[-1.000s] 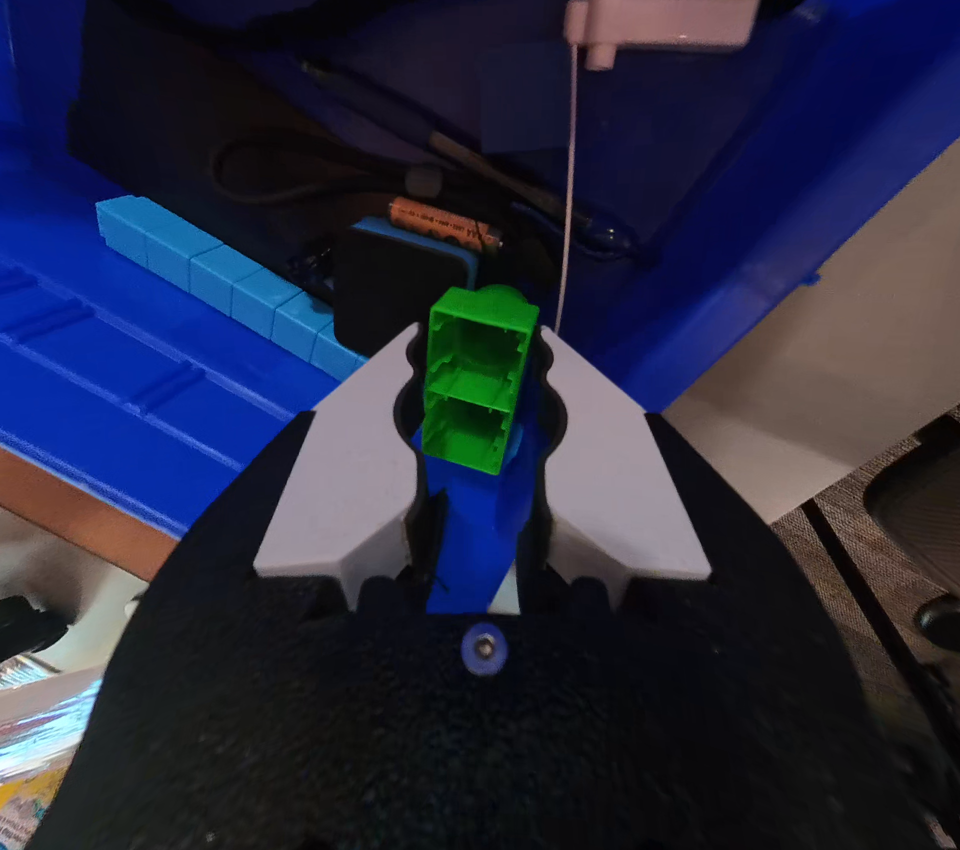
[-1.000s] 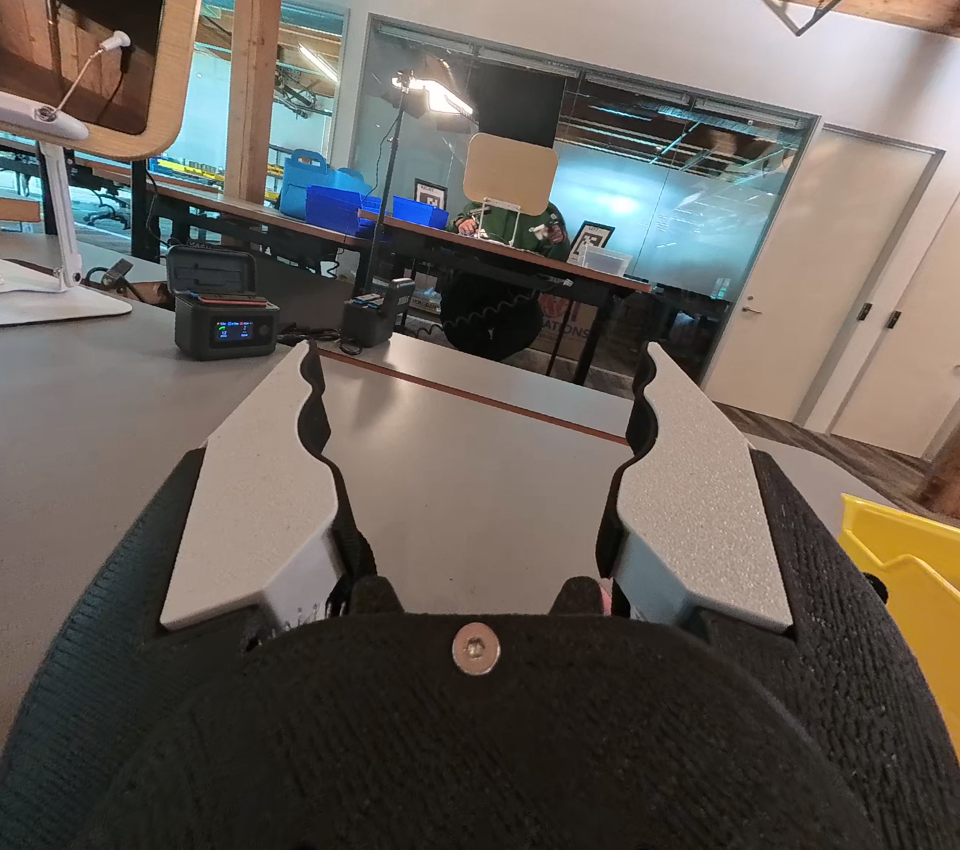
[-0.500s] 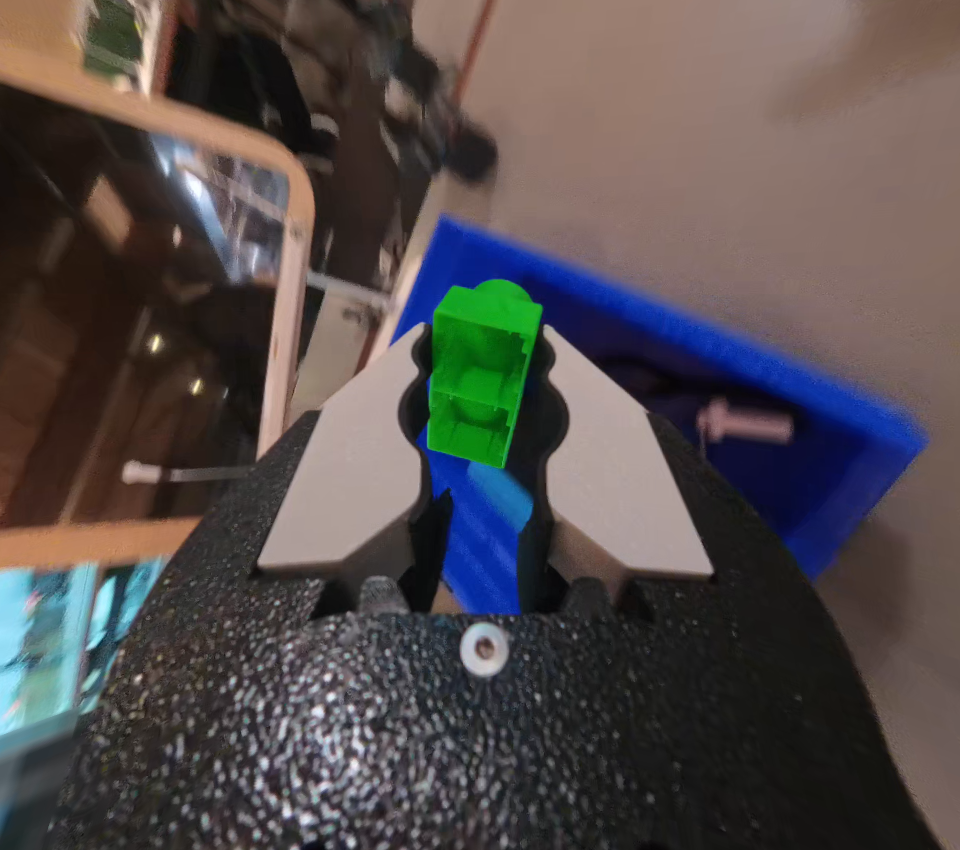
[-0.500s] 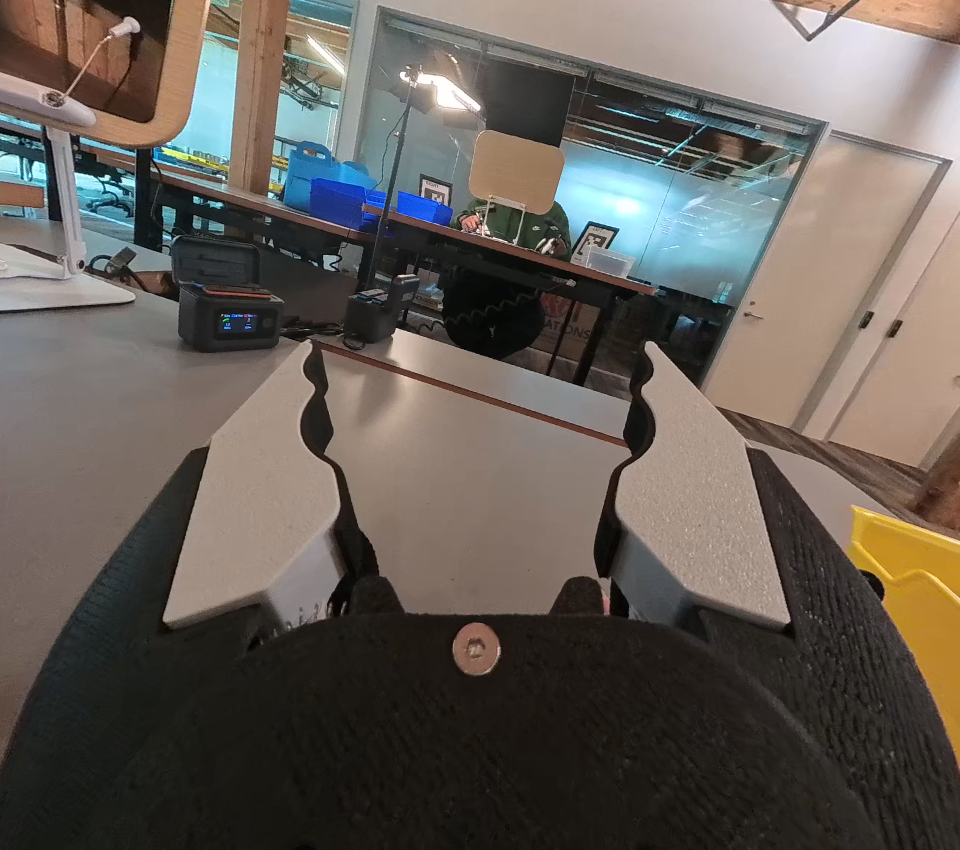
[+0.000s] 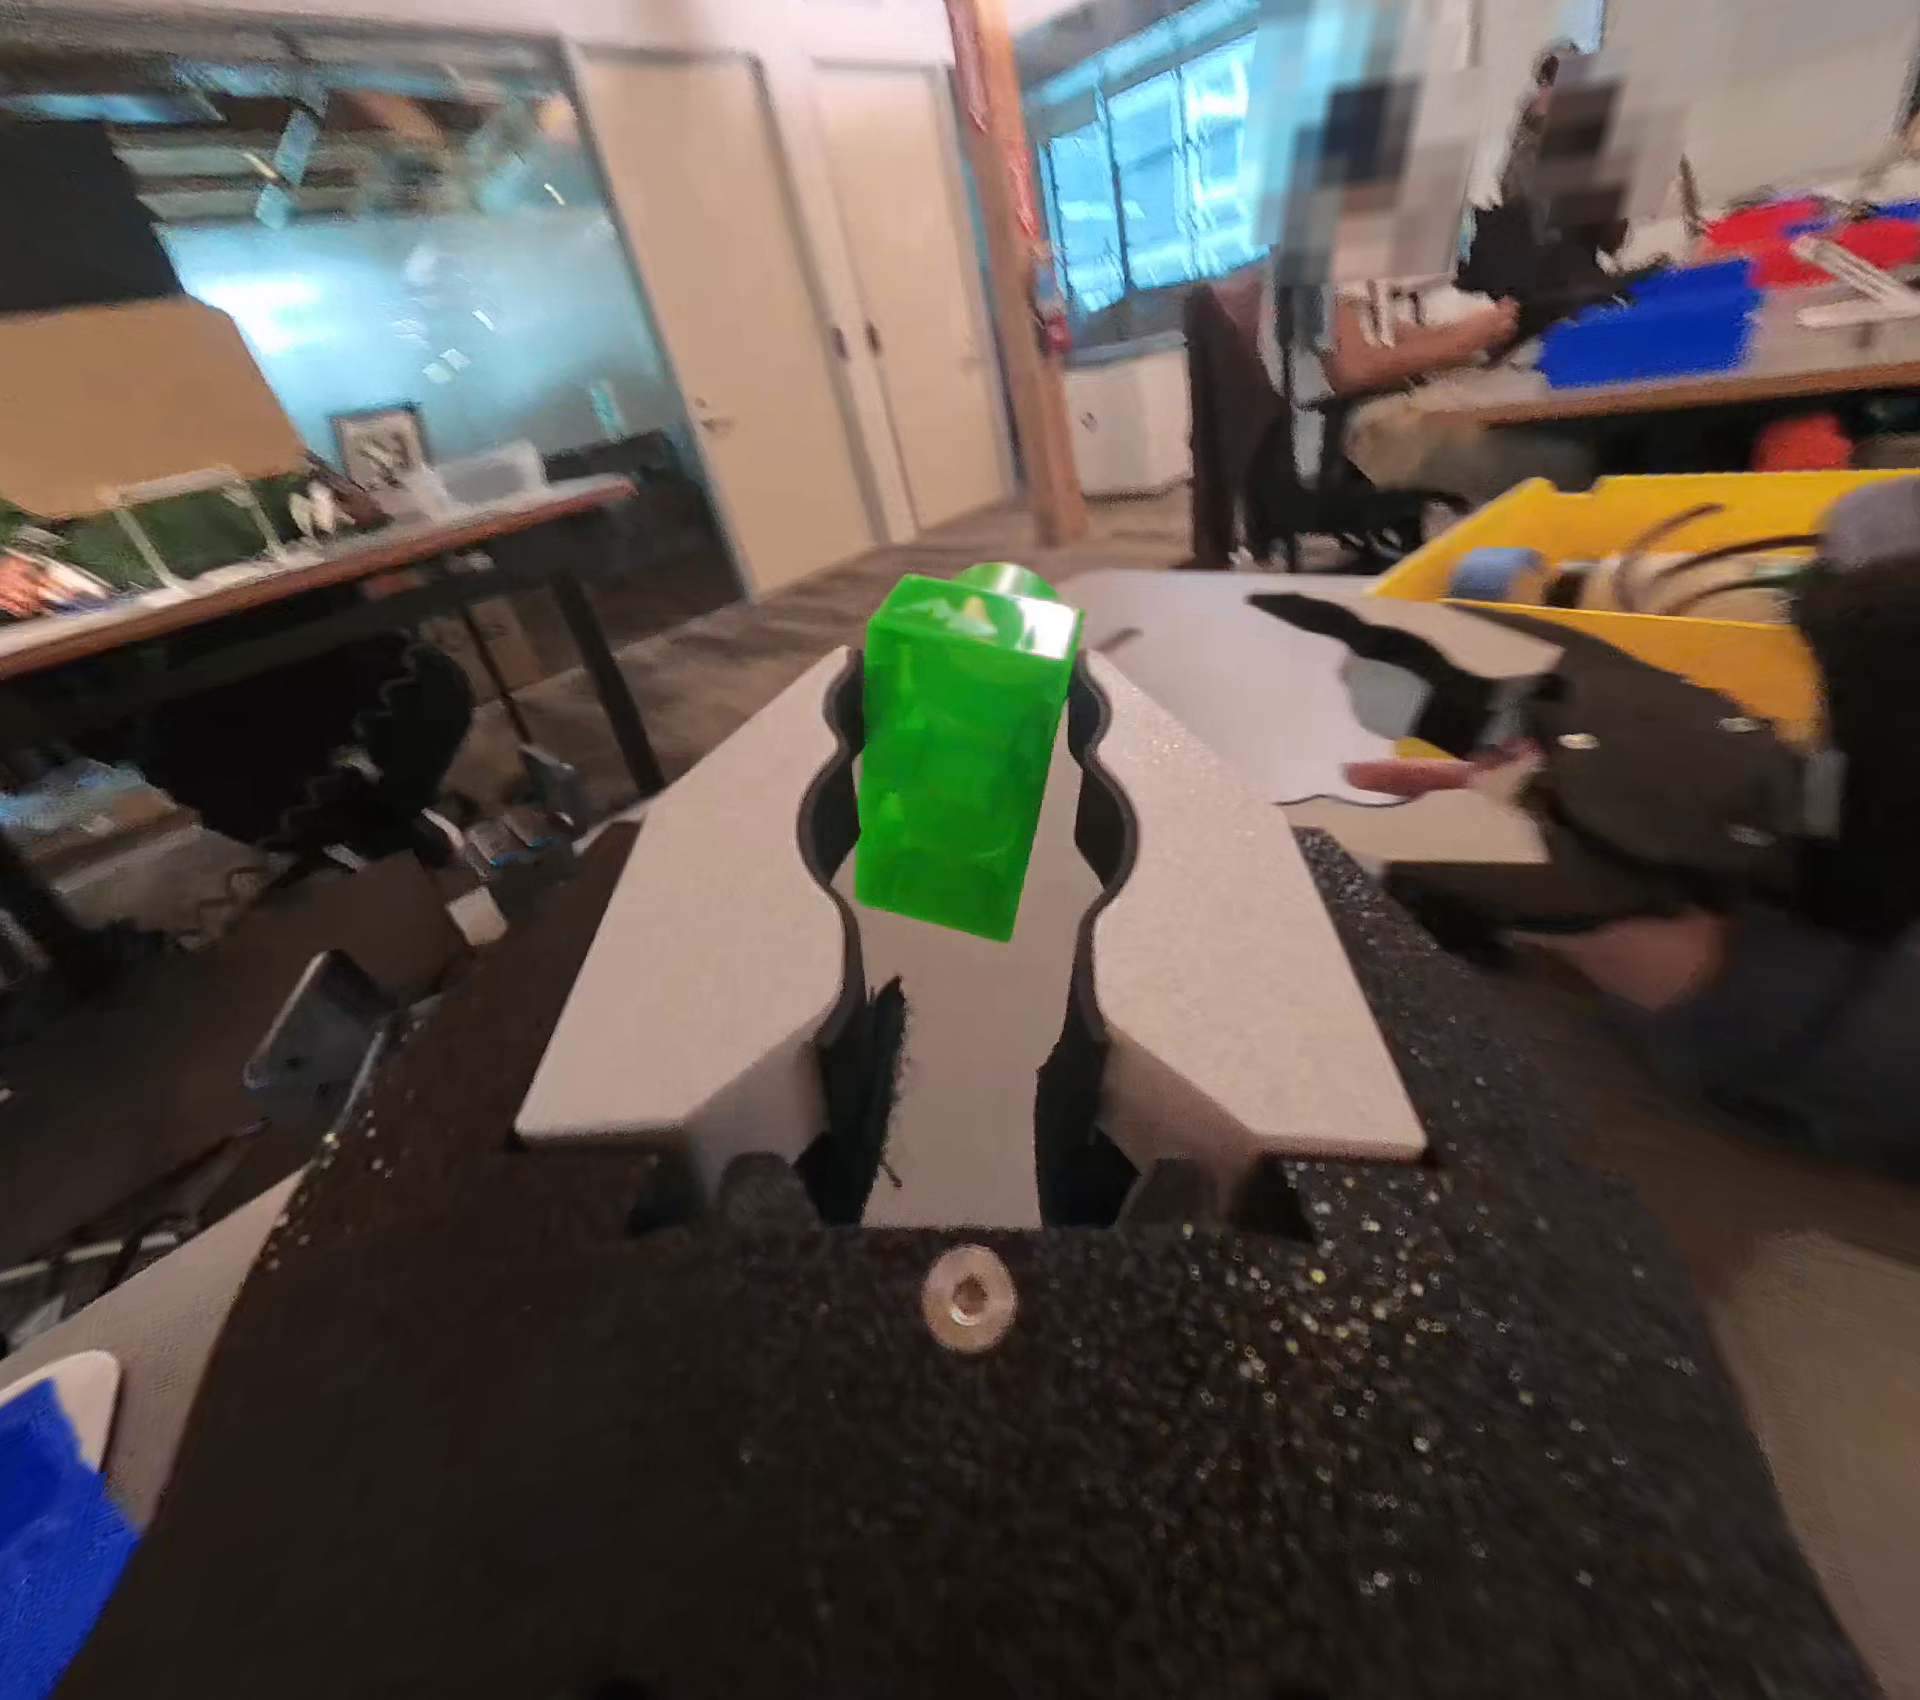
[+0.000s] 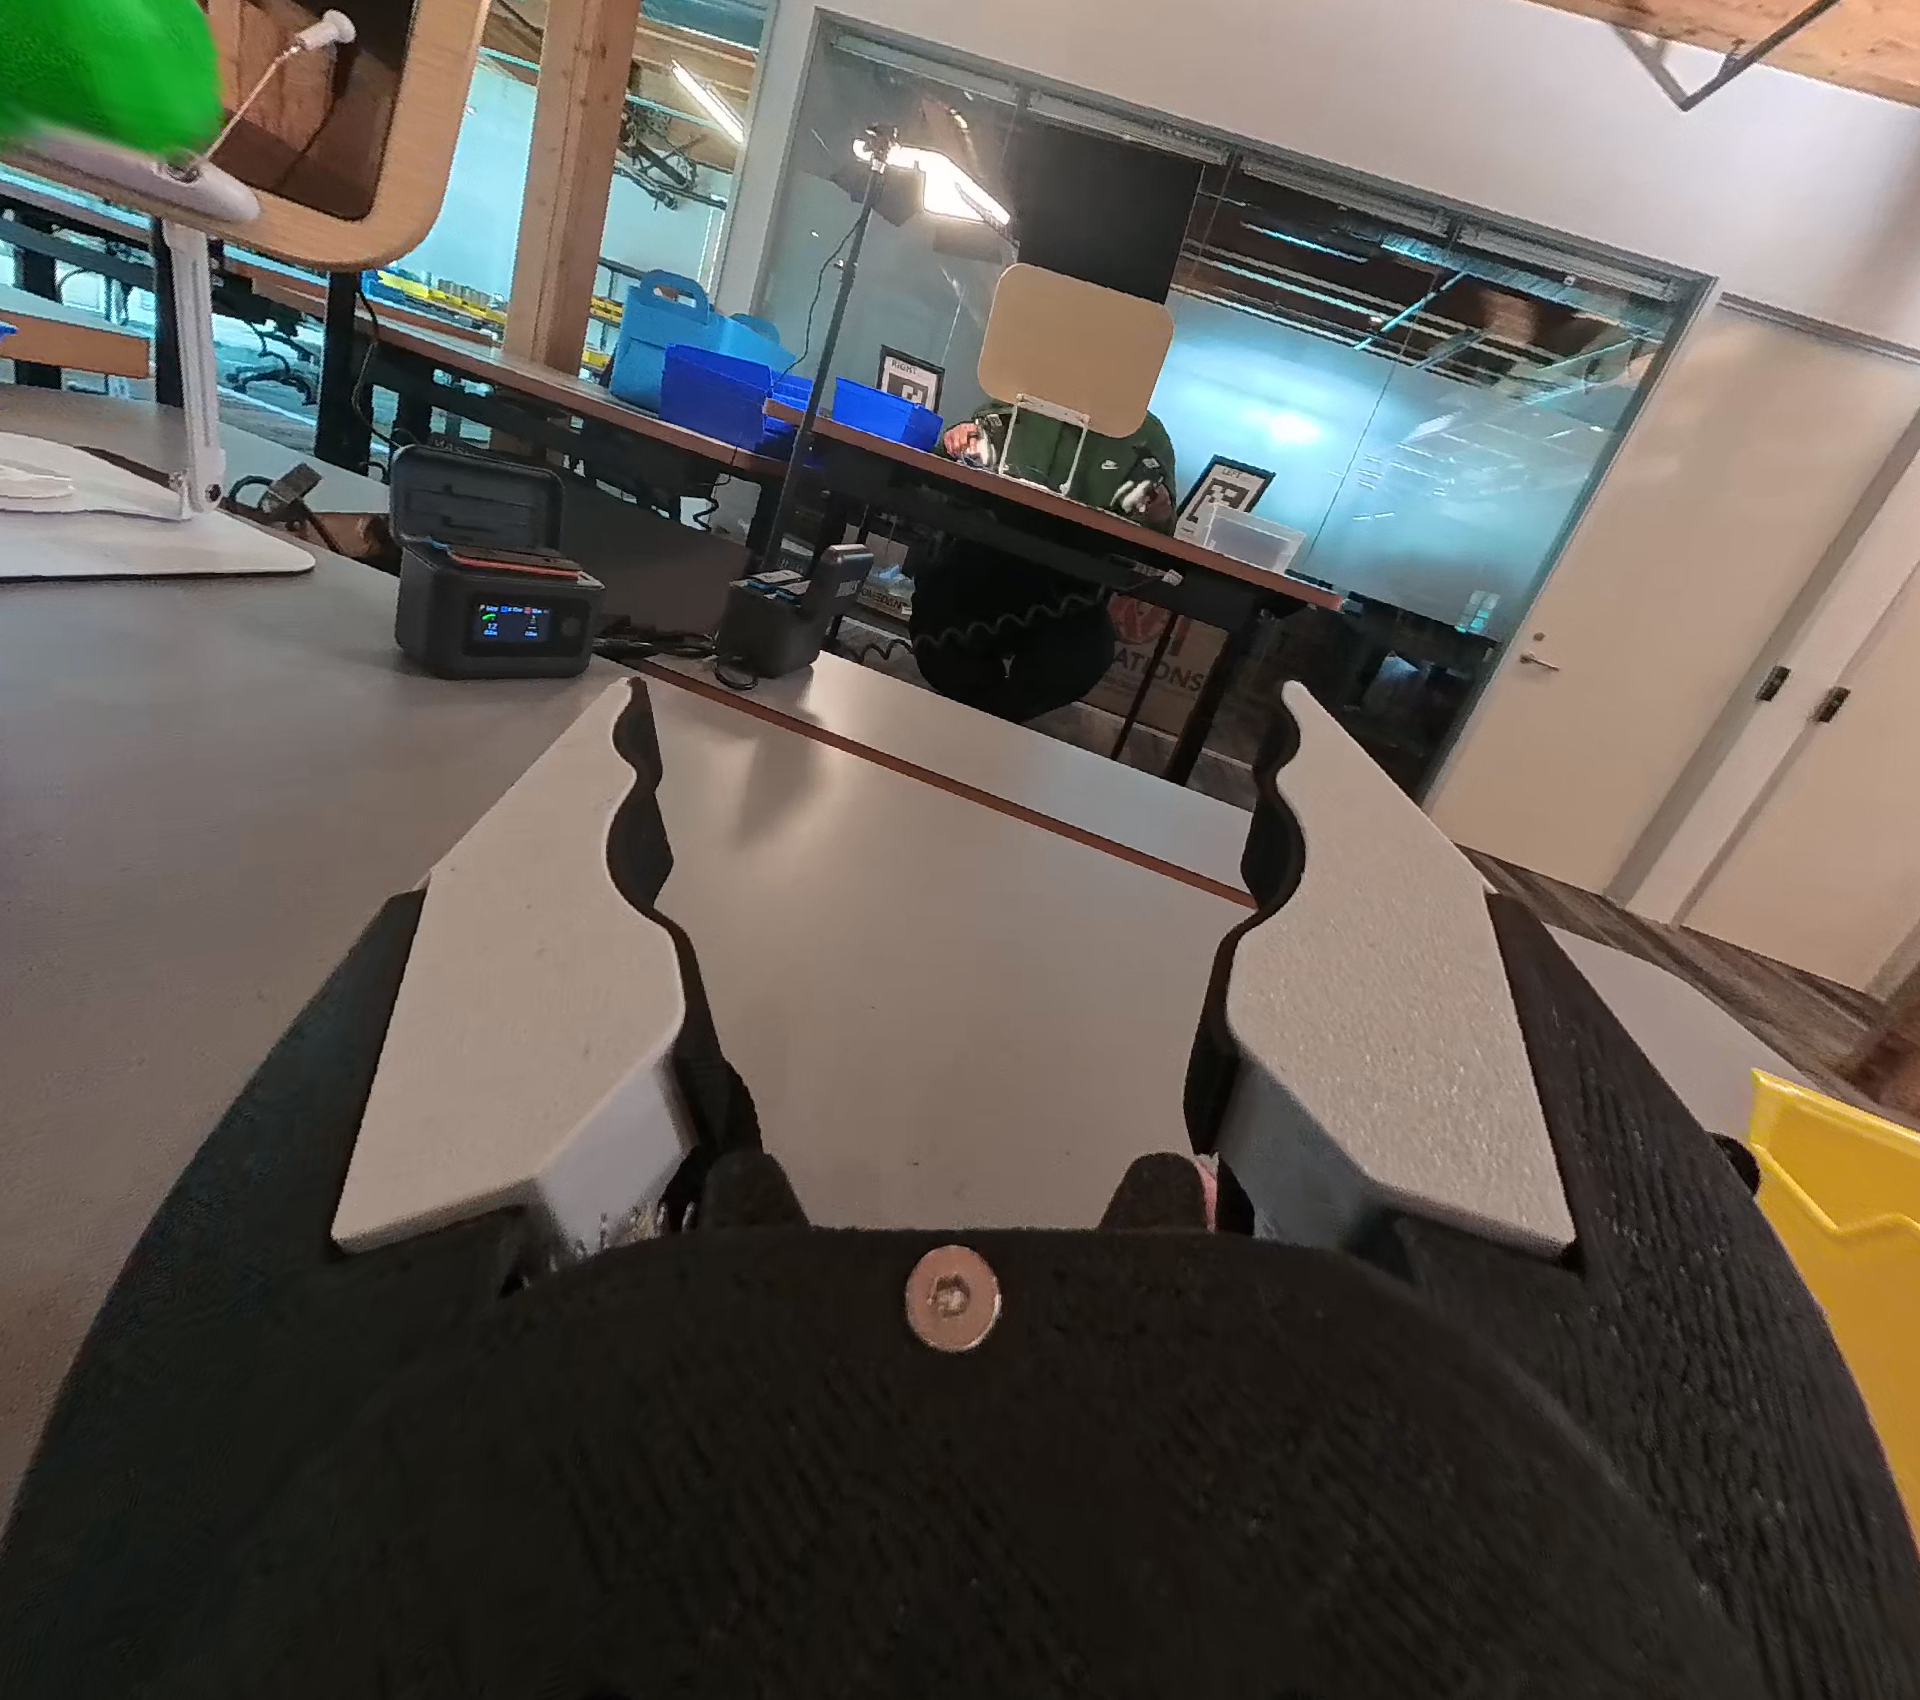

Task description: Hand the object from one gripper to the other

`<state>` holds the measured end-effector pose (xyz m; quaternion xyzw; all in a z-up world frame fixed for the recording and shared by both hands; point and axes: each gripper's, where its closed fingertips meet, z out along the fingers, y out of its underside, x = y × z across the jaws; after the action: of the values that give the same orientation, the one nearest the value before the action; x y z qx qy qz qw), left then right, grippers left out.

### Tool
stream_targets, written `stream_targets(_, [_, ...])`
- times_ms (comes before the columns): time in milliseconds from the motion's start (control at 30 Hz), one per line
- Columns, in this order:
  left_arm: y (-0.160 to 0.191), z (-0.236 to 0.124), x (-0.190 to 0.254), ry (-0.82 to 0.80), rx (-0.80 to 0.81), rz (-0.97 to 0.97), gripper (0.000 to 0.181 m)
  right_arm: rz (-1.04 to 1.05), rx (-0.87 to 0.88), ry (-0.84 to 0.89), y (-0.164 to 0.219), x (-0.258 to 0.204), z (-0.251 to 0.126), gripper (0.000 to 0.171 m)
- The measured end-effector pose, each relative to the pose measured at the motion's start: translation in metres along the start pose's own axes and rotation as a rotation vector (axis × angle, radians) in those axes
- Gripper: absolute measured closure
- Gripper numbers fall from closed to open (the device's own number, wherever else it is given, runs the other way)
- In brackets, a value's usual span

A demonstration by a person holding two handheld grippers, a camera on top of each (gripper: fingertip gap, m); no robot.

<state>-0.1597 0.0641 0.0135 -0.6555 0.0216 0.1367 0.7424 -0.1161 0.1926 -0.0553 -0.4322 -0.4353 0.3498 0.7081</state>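
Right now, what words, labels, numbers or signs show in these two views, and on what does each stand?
I do not copy writing; this is where it stands.
Charging case: lit screen with small figures.
Left marker card, framed, on the far table: short caption.
Right marker card, same table: short caption.
Cardboard box under that table: large printed letters, partly hidden.
Green block: no writing.
Left wrist view: background too blurred to read.

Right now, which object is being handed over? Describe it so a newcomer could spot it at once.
Above the grey table, the left gripper is shut on a green block. It is the only bright translucent green thing, unlike the yellow bin behind it.
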Motion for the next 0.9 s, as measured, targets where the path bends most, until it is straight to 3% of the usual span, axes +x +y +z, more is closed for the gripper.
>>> stream_targets(133, [0.048,0.014,-0.003,0.009,0.078,-0.120,0.145,-0.008,0.015,-0.046,-0.002,-0.008,0.000,0.061])
stream_targets(267, [0.064,0.025,0.008,0.143,0.109,-0.275,0.145,-0.033,0.014,-0.100,-0.003,-0.021,0.001,0.066])
stream_targets(467, [0.063,0.024,0.043,0.421,0.125,-0.370,0.145,-0.010,-0.035,-0.284,-0.005,-0.055,-0.009,0.104])
stream_targets(533, [0.059,0.020,0.044,0.501,0.149,-0.464,0.145,0.032,-0.009,-0.355,-0.012,-0.064,-0.015,0.122])
stream_targets(633, [0.050,0.012,0.041,0.628,0.199,-0.631,0.146,0.165,0.013,-0.513,-0.023,-0.079,-0.025,0.133])
stream_targets(767, [0.047,0.010,0.042,0.698,0.211,-0.704,0.146,0.462,-0.039,-0.808,-0.035,-0.105,-0.043,0.121])
stream_targets(900, [0.046,0.007,0.062,0.775,0.176,-0.658,0.146,0.524,-0.121,-0.873,-0.031,-0.120,-0.046,0.118])
